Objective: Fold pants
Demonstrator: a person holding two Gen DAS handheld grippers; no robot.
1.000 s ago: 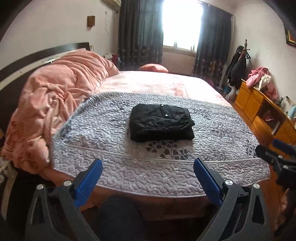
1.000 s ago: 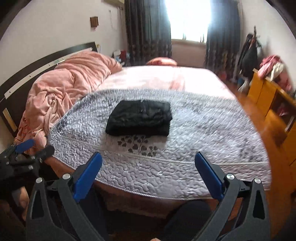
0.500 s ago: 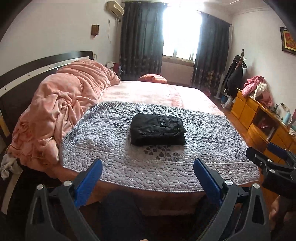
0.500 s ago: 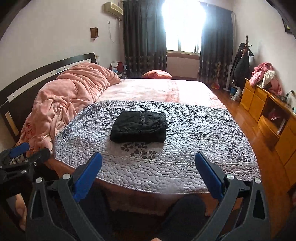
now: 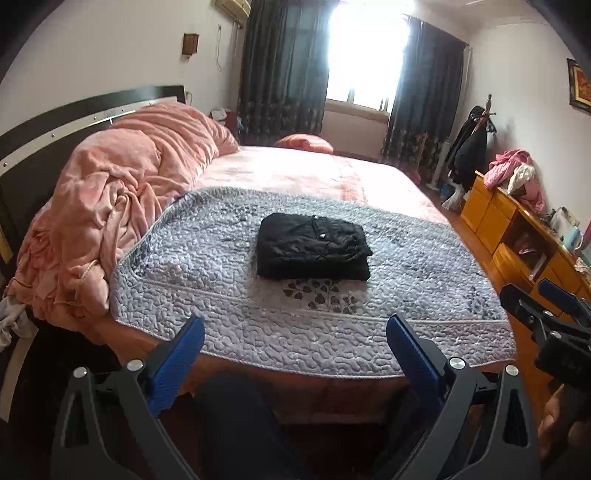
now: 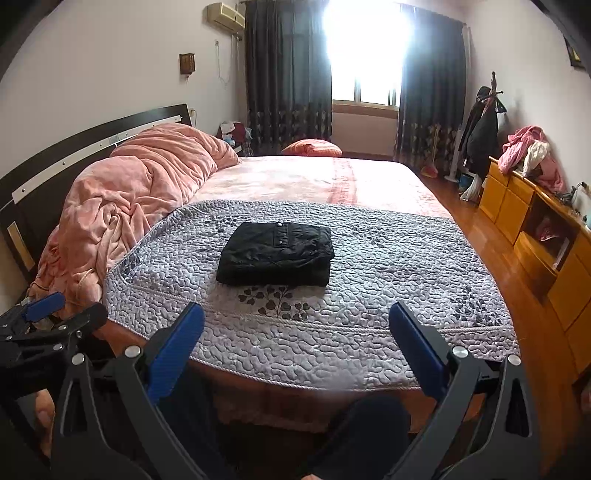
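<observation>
The black pants [image 5: 313,246] lie folded into a compact rectangle on the grey quilted bedspread [image 5: 229,325], straight ahead of the left tool [image 5: 295,350] and well apart from it. That tool's two blue-padded fingers [image 5: 179,363] stand wide apart with nothing between them, held short of the near edge of the bed. The right tool [image 6: 297,345] is in the same posture: spread wide, holding nothing, with the pants [image 6: 275,254] ahead of it and slightly toward its left finger. Each tool shows at the edge of the other's view: the right tool [image 5: 550,314] at the far right of the left view, the left tool [image 6: 48,321] at the far left of the right view.

The bedspread [image 6: 388,280] covers the near part of the bed, its corded border running just beyond the fingertips, with a printed leaf motif [image 6: 275,299] directly in front of the pants. Beyond it lies a pink sheet [image 5: 303,173]. To the left of both tools a rumpled pink duvet [image 5: 122,192] is heaped against the dark headboard [image 6: 55,166]. Far ahead, a bright window [image 6: 365,48] glares between dark curtains [image 6: 288,77], with an orange pillow [image 6: 312,147] at the bed's far edge. To the right, a yellow wooden cabinet [image 6: 546,236] stands on a wooden floor [image 6: 480,229], pink clothing [image 6: 528,147] piled on top, and dark coats hang on a stand [image 6: 484,125] near it. An air conditioner [image 6: 225,14] is mounted high on the left wall.
</observation>
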